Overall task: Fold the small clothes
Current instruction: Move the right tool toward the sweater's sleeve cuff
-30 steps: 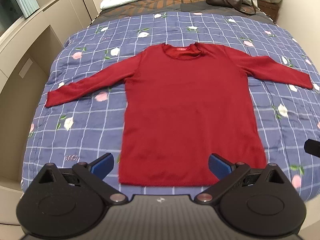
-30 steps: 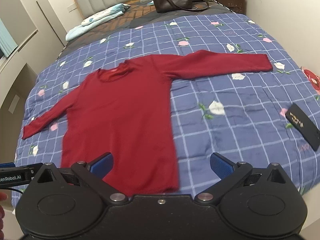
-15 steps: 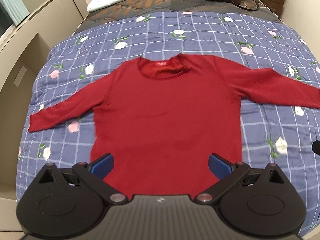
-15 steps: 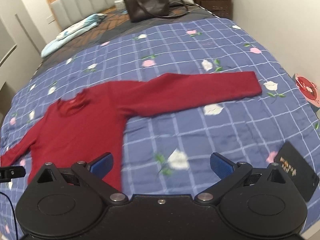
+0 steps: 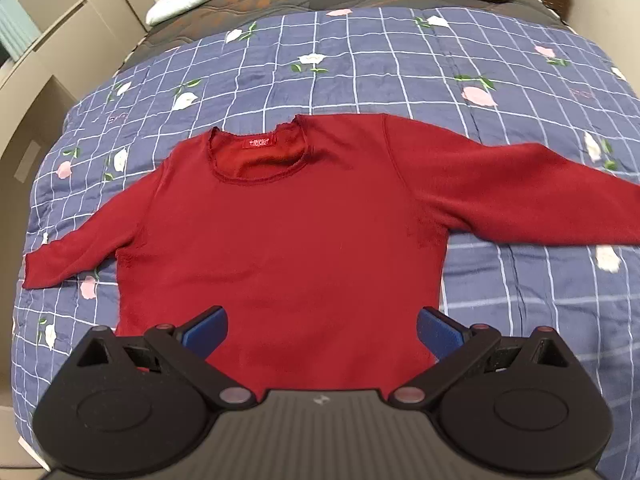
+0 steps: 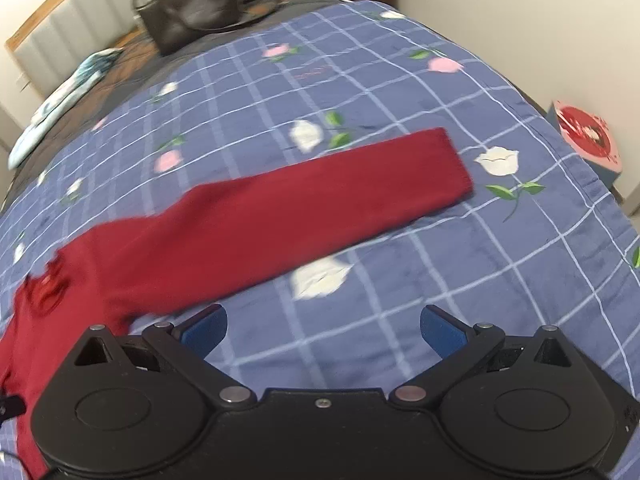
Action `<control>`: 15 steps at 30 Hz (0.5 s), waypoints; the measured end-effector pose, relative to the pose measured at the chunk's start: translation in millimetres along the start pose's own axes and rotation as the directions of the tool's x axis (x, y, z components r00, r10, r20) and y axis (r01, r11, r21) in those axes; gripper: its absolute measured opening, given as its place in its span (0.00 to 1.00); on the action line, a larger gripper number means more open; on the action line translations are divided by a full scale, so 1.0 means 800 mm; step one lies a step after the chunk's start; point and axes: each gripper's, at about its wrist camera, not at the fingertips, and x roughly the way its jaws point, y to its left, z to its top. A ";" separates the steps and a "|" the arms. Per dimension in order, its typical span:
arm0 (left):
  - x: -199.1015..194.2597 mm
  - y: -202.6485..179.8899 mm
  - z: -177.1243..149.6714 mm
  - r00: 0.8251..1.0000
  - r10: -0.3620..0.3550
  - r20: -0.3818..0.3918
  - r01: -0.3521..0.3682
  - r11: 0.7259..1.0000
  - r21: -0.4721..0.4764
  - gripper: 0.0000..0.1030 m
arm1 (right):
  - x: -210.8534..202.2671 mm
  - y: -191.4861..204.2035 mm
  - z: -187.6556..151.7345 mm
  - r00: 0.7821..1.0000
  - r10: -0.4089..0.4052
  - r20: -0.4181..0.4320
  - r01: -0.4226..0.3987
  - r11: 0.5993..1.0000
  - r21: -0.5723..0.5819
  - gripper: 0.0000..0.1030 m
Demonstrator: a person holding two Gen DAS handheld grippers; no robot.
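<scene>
Dark red long-sleeve top (image 5: 288,240) lying flat, front up, on my blue floral checked quilt (image 5: 360,72). Both sleeves spread out sideways, round neckline pointing away from me, small red label inside collar. Right sleeve (image 6: 304,208) stretched straight, cuff flat on quilt. Not folded yet.

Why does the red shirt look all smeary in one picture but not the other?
Right wrist view: the red shirt and quilt look smeared by motion blur. Left wrist view: the shirt is sharp, though the fisheye lens bends the quilt's grid lines.
</scene>
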 end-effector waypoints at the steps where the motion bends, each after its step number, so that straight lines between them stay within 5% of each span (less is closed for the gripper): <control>1: 0.005 -0.005 0.003 1.000 0.008 -0.002 -0.008 1.000 -0.008 1.00 | 0.010 -0.009 0.006 1.000 -0.013 0.003 0.013 1.000 0.014 1.00; 6: 0.021 -0.021 0.014 0.998 0.051 -0.025 -0.052 0.998 -0.041 1.00 | 0.067 -0.069 0.035 0.995 -0.097 0.036 0.090 0.984 0.151 1.00; 15: 0.037 -0.040 0.027 0.995 0.086 -0.051 -0.087 0.996 -0.014 1.00 | 0.126 -0.119 0.072 0.992 -0.079 0.100 0.044 0.951 0.307 0.89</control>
